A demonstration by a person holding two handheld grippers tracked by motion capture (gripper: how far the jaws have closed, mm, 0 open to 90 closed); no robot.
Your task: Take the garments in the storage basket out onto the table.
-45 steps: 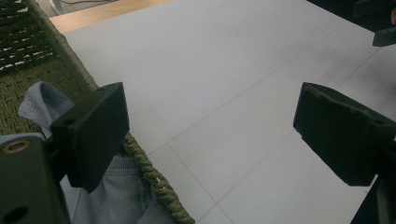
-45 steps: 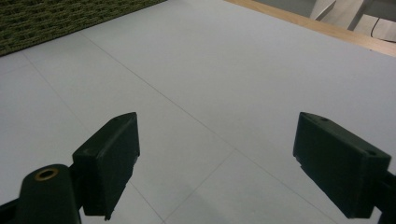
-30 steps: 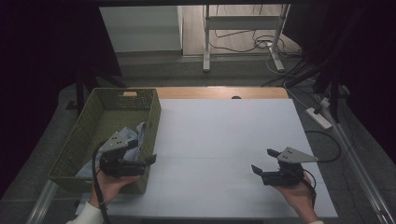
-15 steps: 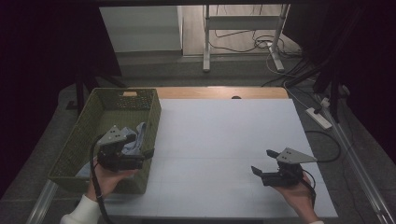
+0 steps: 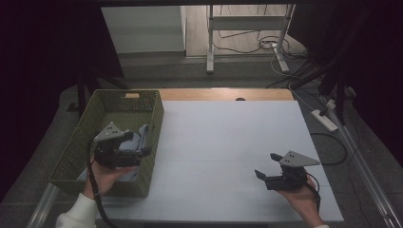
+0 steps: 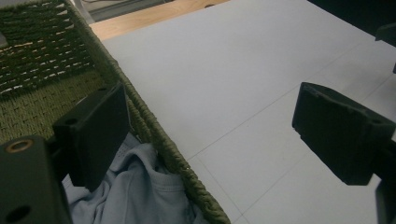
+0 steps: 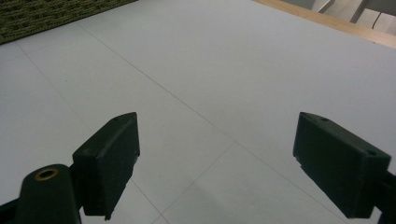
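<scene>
The left gripper [image 5: 138, 153], jaws spread wide and holding nothing, hangs over the right wall of the green woven basket [image 5: 81, 142], one jaw inside it and the other out over the table [image 5: 228, 142]. Just under the inner jaw lies a pale blue cloth [image 6: 140, 191], bunched against that wall in the basket's near right corner; it is all the basket appears to hold. The step looks like reaching in for the cloth: the next move would need both jaws lowered inside the wall and closed on a fold. The right gripper [image 5: 267, 167], also spread and empty, waits near the table's near right corner
</scene>
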